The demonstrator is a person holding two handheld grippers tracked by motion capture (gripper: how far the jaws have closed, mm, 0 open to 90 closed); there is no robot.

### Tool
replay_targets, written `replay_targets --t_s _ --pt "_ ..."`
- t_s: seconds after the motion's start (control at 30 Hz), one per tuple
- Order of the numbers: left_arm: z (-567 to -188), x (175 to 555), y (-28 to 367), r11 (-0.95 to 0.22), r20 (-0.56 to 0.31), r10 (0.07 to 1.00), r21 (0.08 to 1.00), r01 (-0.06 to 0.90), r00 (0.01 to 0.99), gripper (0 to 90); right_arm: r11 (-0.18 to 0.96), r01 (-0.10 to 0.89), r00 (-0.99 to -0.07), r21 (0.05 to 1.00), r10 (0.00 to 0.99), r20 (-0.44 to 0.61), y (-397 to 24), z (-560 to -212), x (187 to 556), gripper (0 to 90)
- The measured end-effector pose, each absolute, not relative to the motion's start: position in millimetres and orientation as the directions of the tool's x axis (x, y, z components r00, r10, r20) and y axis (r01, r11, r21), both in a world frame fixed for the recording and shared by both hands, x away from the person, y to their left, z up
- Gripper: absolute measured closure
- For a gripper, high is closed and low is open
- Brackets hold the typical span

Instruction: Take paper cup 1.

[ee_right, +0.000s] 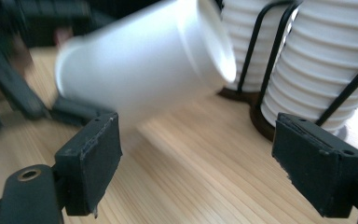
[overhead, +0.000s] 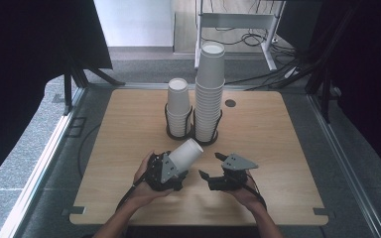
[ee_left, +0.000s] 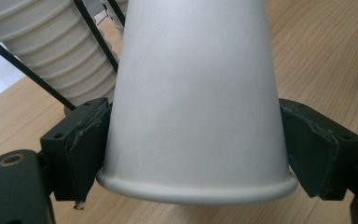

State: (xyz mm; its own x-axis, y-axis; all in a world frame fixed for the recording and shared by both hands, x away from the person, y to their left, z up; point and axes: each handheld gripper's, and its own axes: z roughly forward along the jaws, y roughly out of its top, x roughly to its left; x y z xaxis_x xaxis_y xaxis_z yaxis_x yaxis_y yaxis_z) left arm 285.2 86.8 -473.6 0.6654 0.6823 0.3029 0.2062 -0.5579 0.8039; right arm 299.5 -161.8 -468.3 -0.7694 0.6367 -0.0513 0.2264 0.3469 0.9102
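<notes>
The left hand-held gripper (overhead: 177, 166) is clamped on a white paper cup (overhead: 187, 153), tilted toward the cup stacks (overhead: 209, 94) ahead. The right hand-held gripper (overhead: 213, 167), jaws apart and empty, waits beside it; likely next, it must take the cup or steady it for stacking.

wooden tabletop (overhead: 278, 148), two white cup stacks in black wire holders at its far middle, shorter stack (overhead: 178, 106) left, taller stack (overhead: 209, 91) just beside it right, round hole (overhead: 230, 103) near far edge, grey carpet floor (overhead: 34, 144), cables (overhead: 248, 39) beyond
</notes>
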Motion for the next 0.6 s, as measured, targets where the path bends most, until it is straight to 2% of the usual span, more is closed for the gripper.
replay_targets --t_s 0.2,0.33,0.5,0.6 --pt "-472.9 285.5 85.2 -0.607 0.350 0.652 0.773 0.186 0.672 14.1 0.567 0.143 -0.780 0.811 0.569 -0.260 -155.3 -460.6 305.1 14.6" --pt "-474.1 286.0 84.5 -0.624 0.364 0.637 0.761 0.178 0.679 14.1 0.688 0.061 -0.786 0.723 0.479 -0.390 -149.5 -450.6 308.4 13.9" --pt "-477.2 286.1 81.9 -0.650 0.379 0.614 0.741 0.170 0.693 14.1 0.788 -0.025 -0.789 0.616 0.363 -0.496 -141.2 -446.4 311.9 13.5" --pt "-477.6 285.7 78.5 -0.671 0.395 0.590 0.725 0.156 0.704 14.1 0.850 -0.096 -0.783 0.518 0.257 -0.566 -132.9 -446.5 311.9 12.8"
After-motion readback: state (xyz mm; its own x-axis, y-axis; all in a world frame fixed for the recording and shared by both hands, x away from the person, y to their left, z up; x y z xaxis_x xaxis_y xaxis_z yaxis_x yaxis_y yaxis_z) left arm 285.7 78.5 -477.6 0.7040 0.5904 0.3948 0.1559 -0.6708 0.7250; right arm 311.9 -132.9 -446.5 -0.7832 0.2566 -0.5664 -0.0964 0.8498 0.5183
